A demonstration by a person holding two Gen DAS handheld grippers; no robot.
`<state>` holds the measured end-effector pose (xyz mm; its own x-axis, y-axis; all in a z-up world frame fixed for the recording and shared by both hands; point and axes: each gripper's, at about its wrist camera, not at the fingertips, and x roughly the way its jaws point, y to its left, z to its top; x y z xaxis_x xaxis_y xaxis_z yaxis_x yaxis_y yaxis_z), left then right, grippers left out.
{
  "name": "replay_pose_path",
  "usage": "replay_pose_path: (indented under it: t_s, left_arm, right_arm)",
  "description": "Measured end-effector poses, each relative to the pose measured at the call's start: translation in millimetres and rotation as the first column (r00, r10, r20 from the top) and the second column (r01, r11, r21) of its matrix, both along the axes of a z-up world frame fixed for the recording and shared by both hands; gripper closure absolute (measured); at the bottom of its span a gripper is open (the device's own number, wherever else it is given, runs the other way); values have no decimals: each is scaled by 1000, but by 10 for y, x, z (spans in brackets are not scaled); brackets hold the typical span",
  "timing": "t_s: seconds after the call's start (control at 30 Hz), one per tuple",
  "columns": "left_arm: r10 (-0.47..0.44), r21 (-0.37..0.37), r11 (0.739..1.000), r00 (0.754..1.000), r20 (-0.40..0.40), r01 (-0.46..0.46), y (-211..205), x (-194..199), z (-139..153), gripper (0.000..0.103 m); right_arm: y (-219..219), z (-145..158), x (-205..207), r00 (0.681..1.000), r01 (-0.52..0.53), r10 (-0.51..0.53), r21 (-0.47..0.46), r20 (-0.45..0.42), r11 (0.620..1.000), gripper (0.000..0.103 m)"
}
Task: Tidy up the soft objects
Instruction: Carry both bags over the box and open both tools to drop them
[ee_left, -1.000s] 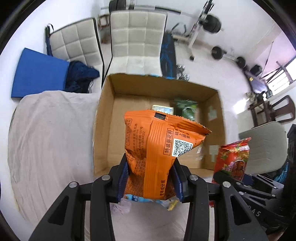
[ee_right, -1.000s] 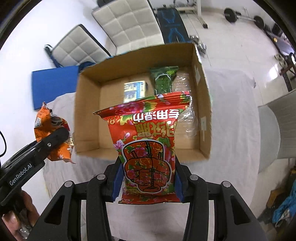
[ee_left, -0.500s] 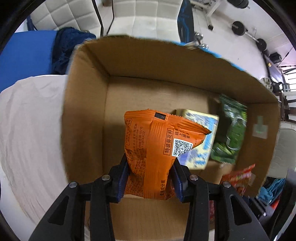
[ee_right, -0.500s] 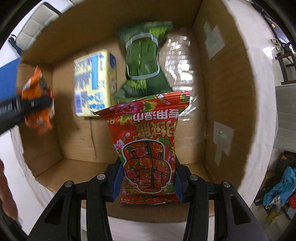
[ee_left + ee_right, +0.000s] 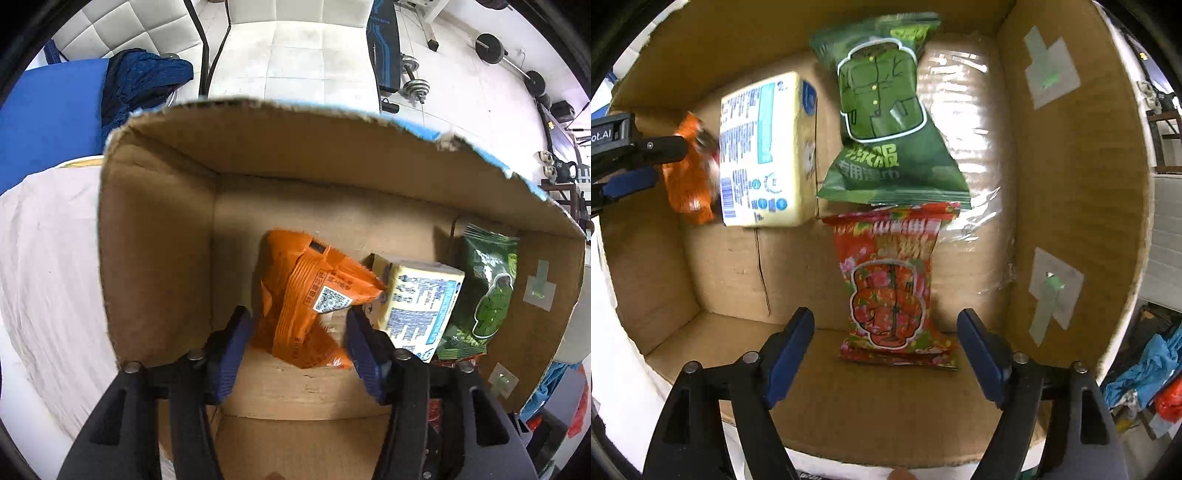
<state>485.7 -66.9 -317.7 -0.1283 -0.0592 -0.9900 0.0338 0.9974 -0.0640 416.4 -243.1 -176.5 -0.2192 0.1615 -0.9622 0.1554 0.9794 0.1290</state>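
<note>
1. Tongs of the left hand [image 5: 299, 345] stand spread apart at lower centre of the left view, inside the cardboard box [image 5: 159, 236].
2. The orange packet [image 5: 306, 299] lies loose on the box floor between their blue pads, touching neither clearly, its right corner against the pale yellow pack [image 5: 417, 302].
3. The right tongs [image 5: 886, 347] are likewise wide open at the bottom of the right view.
4. The red floral packet [image 5: 892, 284] lies between and just beyond them, clear of both pads, its top edge under the green packet [image 5: 886, 118].
</note>
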Motion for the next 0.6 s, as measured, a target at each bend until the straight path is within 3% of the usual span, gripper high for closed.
replay_pose_path:
  t_s: [0.23, 0.4, 0.47, 0.53, 0.6]
  left_arm:
    - [-10, -7, 1000, 999, 43, 10, 16, -78, 198, 34]
    - [-12, -30, 999, 998, 69, 14, 89, -194, 368, 4]
    - [-18, -26, 999, 997, 80, 20, 116, -250, 395, 4]
    - [-26, -21, 999, 995, 96, 28, 126, -344, 422, 3]
    - [-29, -22, 999, 994, 110, 32, 139, -453, 471, 3]
  right_arm:
    - [86, 173, 2, 1000, -11, 11, -8, 24, 1000, 21]
    - [140, 278, -66, 999, -13, 14, -15, 40, 1000, 12]
    - [151, 340, -110, 999, -16, 17, -20, 44, 1000, 12]
    - [142, 421, -170, 999, -10, 11, -18, 54, 1000, 0]
    - [134, 435, -141, 997, 4, -2, -24, 82, 1000, 0]
